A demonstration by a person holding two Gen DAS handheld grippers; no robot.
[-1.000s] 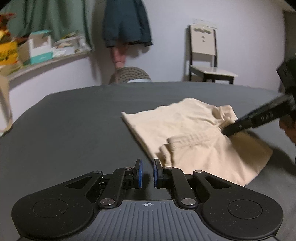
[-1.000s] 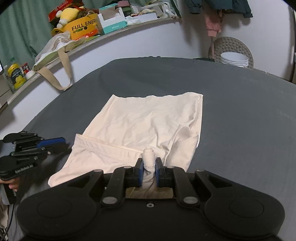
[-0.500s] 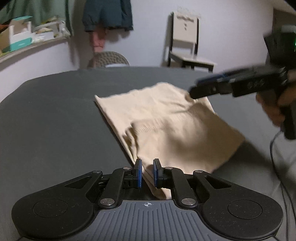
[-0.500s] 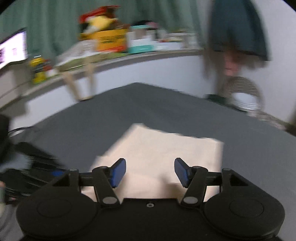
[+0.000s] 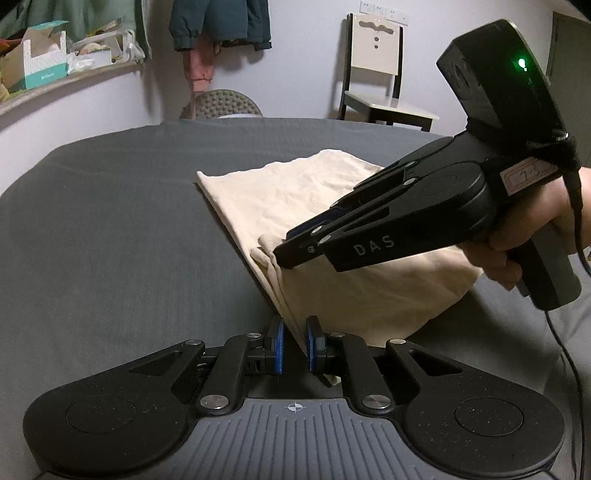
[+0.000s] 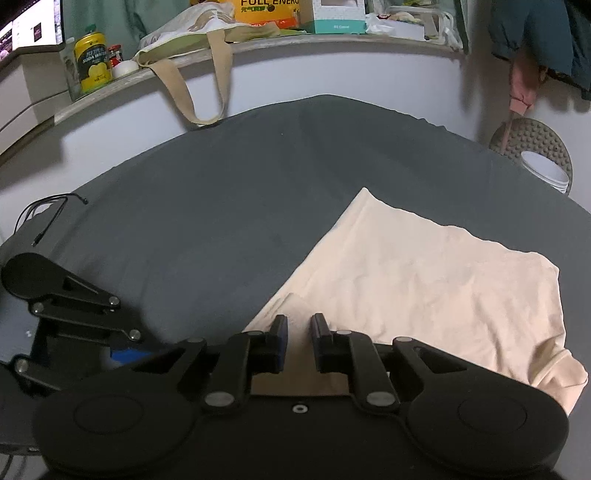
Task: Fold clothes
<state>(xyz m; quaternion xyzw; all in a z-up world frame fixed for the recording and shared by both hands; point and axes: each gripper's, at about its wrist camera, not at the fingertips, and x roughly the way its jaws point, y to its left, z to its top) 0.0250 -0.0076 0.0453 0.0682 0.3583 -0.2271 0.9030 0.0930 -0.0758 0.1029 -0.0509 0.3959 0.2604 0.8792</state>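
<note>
A cream garment lies partly folded on the dark grey covered surface. My left gripper sits at the garment's near left edge. Its fingers stand narrowly apart with the cloth edge running between them. My right gripper, held by a hand, points down at a small fold on the same edge, its fingers drawn close together. In the right wrist view the garment spreads to the right and cloth shows between the right gripper fingers. The left gripper lies low at the left.
A wall shelf carries boxes and a can, with a tote bag hanging from it. A chair and hanging jackets stand by the far wall. A stool with white bowls is at the surface's far corner. A cable lies left.
The right gripper let go of the cloth, opened wide, swung over to the garment's left edge and narrowed onto a fold. The left gripper advanced until the cloth edge lay between its fingers.
</note>
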